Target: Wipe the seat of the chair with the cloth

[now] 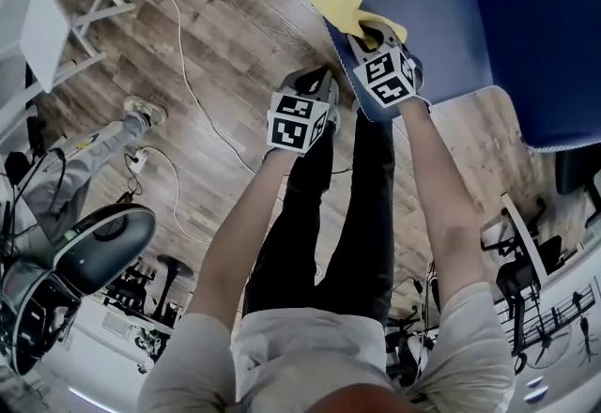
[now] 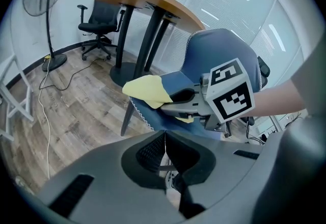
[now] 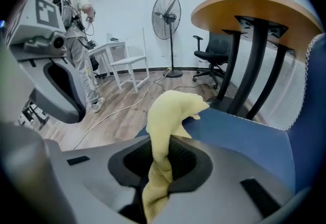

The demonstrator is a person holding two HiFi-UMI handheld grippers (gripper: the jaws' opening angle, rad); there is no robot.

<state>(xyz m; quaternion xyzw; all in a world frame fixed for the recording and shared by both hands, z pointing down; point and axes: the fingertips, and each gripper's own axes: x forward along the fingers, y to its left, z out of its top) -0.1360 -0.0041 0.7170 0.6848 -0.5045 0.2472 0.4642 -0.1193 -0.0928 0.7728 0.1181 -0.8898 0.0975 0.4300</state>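
The yellow cloth point(image 3: 168, 116) is pinched between the right gripper's point(image 3: 160, 167) closed jaws. Its length runs straight out from them, the free end bunched on what seems the blue chair seat's point(image 3: 249, 139) front corner. The left gripper point(image 2: 164, 152) hangs just beside, jaws together and empty; a round wooden table point(image 3: 254, 11) stands behind

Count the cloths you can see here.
1. The yellow cloth is clamped in the right gripper, its free end resting on the front corner of the blue chair seat. None other shows; one could be hidden.
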